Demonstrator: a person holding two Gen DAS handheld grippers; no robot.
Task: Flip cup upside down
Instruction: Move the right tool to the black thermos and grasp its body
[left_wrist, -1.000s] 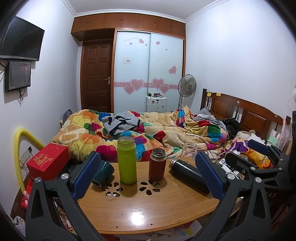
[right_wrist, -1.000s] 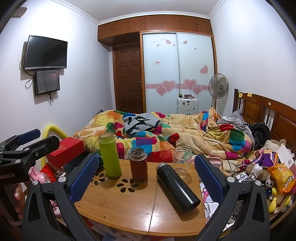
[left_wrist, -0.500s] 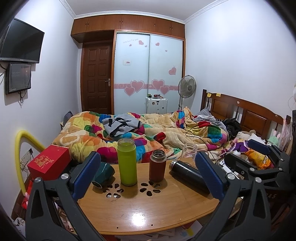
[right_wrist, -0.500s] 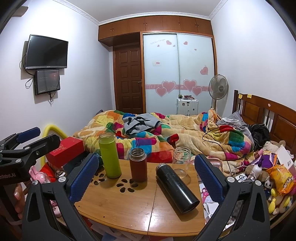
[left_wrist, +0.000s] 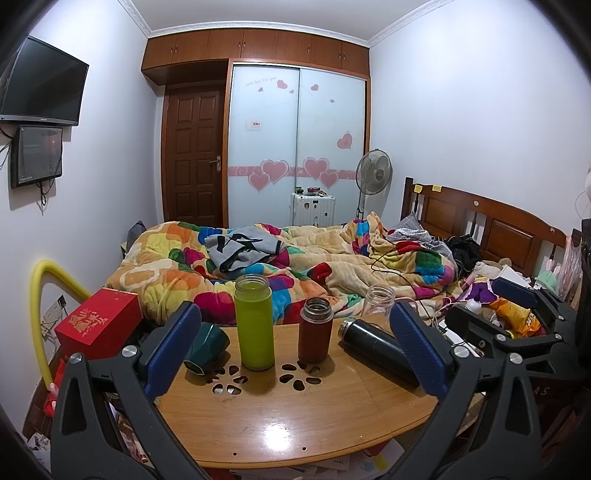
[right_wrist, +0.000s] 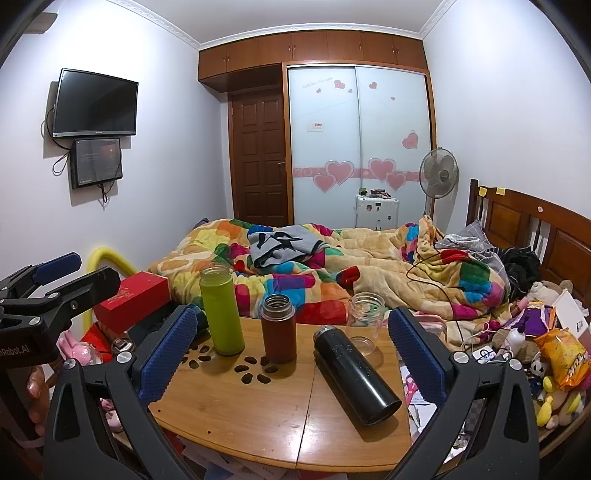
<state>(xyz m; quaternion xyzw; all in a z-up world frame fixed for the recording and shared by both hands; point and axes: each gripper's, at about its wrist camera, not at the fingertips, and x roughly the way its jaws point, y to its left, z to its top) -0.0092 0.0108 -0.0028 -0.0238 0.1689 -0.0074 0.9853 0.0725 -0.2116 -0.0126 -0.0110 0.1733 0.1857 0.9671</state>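
On the round wooden table (left_wrist: 295, 417) a lime green cup (left_wrist: 254, 326) and a brown-red cup (left_wrist: 315, 329) stand upright with open tops. A black flask (left_wrist: 376, 350) lies on its side. A dark green cup (left_wrist: 207, 347) lies tipped at the left edge. A clear glass jar (left_wrist: 376, 306) stands at the back. My left gripper (left_wrist: 295, 350) is open and empty, short of the cups. My right gripper (right_wrist: 291, 354) is open and empty. From it I see the green cup (right_wrist: 221, 306), the brown-red cup (right_wrist: 278, 328), the flask (right_wrist: 354, 373) and the jar (right_wrist: 365, 321).
A red box (left_wrist: 98, 321) sits left of the table beside a yellow tube (left_wrist: 40, 295). A bed with a colourful quilt (left_wrist: 295, 266) lies behind the table. Snack bags and toys (right_wrist: 554, 354) clutter the right side. Papers lie under the table edge.
Both views have shifted only slightly. Both grippers stay open and nothing on the table has moved.
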